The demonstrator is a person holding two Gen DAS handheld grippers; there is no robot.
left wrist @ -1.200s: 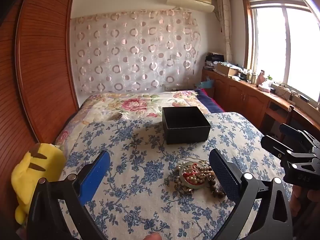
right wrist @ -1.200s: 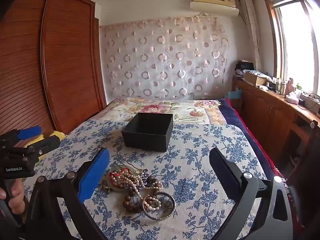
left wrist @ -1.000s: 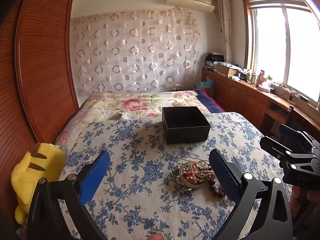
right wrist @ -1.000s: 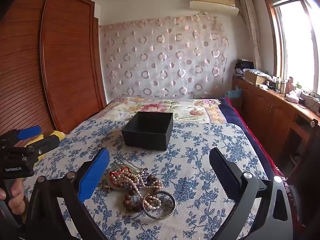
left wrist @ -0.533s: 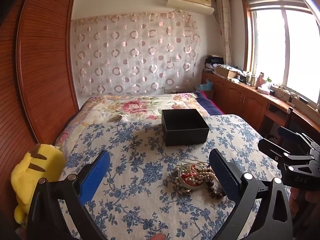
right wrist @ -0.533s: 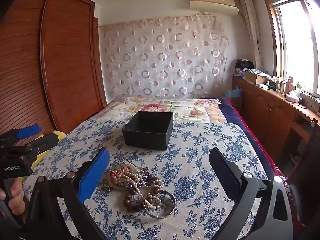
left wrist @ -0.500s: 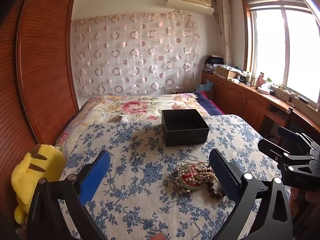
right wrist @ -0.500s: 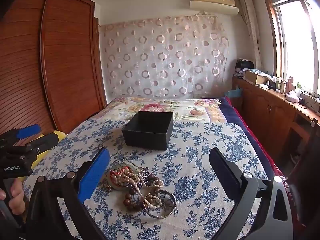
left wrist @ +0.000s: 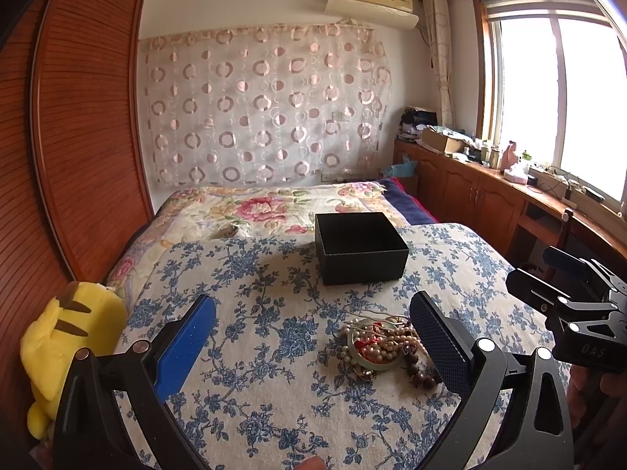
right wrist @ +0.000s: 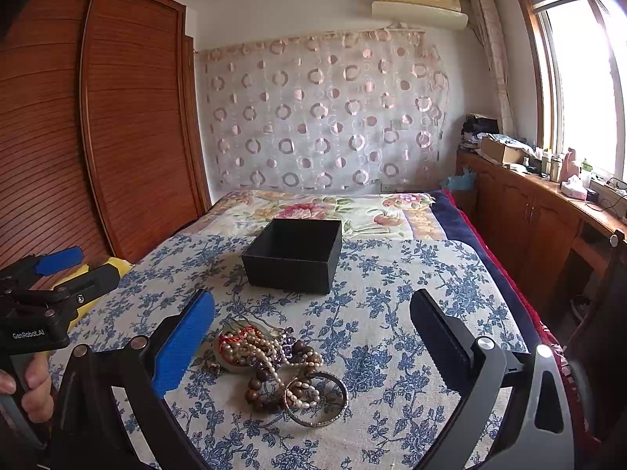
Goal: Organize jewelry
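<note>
A heap of jewelry (right wrist: 270, 364) lies on the blue-flowered cloth: pearl strands, dark wooden beads, a small round dish and a metal bangle (right wrist: 316, 399). It also shows in the left wrist view (left wrist: 386, 346). An open, empty black box (right wrist: 294, 254) stands beyond it, also in the left wrist view (left wrist: 360, 246). My left gripper (left wrist: 313, 333) is open and empty, above the cloth left of the heap. My right gripper (right wrist: 313, 337) is open and empty, above the heap's near side.
A yellow plush toy (left wrist: 66, 337) sits at the bed's left edge by the wooden wardrobe (left wrist: 78, 137). A floral quilt (left wrist: 282, 203) lies behind the box. Wooden cabinets (right wrist: 540, 219) line the right wall under the window.
Both grippers have drifted very slightly; the view has tilted up a little. Nothing was taken hold of and the jewelry and box have not moved.
</note>
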